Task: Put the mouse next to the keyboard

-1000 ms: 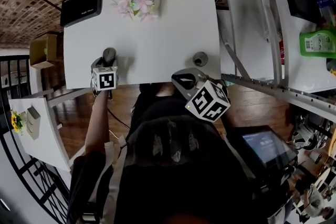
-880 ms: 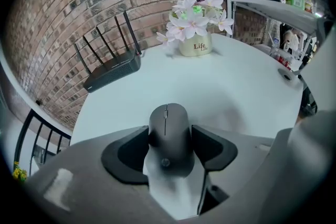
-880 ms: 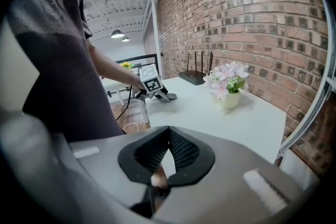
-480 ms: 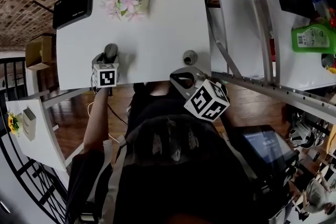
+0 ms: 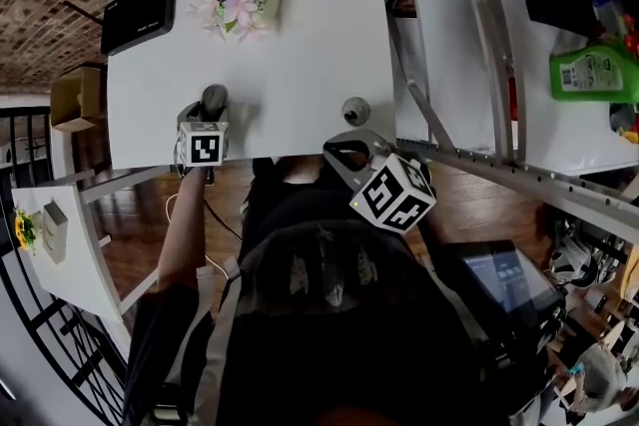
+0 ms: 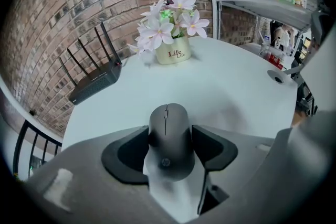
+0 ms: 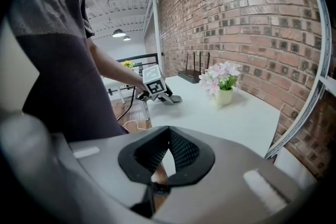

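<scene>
My left claw (image 6: 170, 140) is clenched on the mouse (image 6: 169, 134). Its two dark pads press the mouse's flanks, and the mouse's nose points away from me toward the flowers (image 6: 169, 21). In the head view this pair sits at the lower left of the white counter (image 5: 300, 45), close to its near edge. I cannot tell whether the mouse rests on the top or hangs just above it.

My right claw (image 7: 169, 136) is clenched on nothing, its ribbed pads meeting at their tips. In the head view it sits at the middle of the frame, just off the counter's near edge and over the wooden floor (image 5: 479, 190), with its marker cube (image 5: 394, 195) toward me.

The flowers stand in a cream pot at the upper middle of the counter. A black router (image 5: 138, 15) with raised aerials lies at the upper left corner. A small round grey thing (image 5: 354, 110) lies near the counter's lower right corner, well apart from the mouse. At the right of the frame, a green bottle (image 5: 589, 70) stands on a white shelf (image 5: 469, 45) behind slanting metal bars.
</scene>
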A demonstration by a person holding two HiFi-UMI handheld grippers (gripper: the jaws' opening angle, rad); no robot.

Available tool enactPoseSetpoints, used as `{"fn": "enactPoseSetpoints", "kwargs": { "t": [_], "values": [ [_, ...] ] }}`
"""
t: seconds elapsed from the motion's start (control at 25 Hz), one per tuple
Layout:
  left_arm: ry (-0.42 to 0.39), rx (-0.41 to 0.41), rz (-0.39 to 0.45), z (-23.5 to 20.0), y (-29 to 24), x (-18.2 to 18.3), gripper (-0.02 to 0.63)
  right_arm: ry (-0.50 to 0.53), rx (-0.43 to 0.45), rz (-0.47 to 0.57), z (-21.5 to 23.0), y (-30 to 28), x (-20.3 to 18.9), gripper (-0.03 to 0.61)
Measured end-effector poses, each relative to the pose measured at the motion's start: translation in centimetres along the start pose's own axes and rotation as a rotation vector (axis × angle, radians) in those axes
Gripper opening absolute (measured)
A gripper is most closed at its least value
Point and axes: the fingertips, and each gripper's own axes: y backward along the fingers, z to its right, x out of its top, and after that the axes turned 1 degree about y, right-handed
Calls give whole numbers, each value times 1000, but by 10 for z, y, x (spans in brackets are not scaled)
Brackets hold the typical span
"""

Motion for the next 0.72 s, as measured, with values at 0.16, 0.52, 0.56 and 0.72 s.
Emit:
{"fn": "enactPoseSetpoints", "kwargs": {
  "t": [0.16,0.52,0.56,0.72],
  "values": [
    [-6,-7,-10,9,0,1,264,-1,14,9,-4,3,-4,6],
    [-14,21,-13,18,1,5,258,9,69,-11,-17,3,-18,5],
    [-29,31,-15,19,1,7,252,9,76,-16,-18,2,-18,6],
    [-48,9,-8,20,1,9,255,6,99,-35,-24,-5,-11,6]
  ]
}}
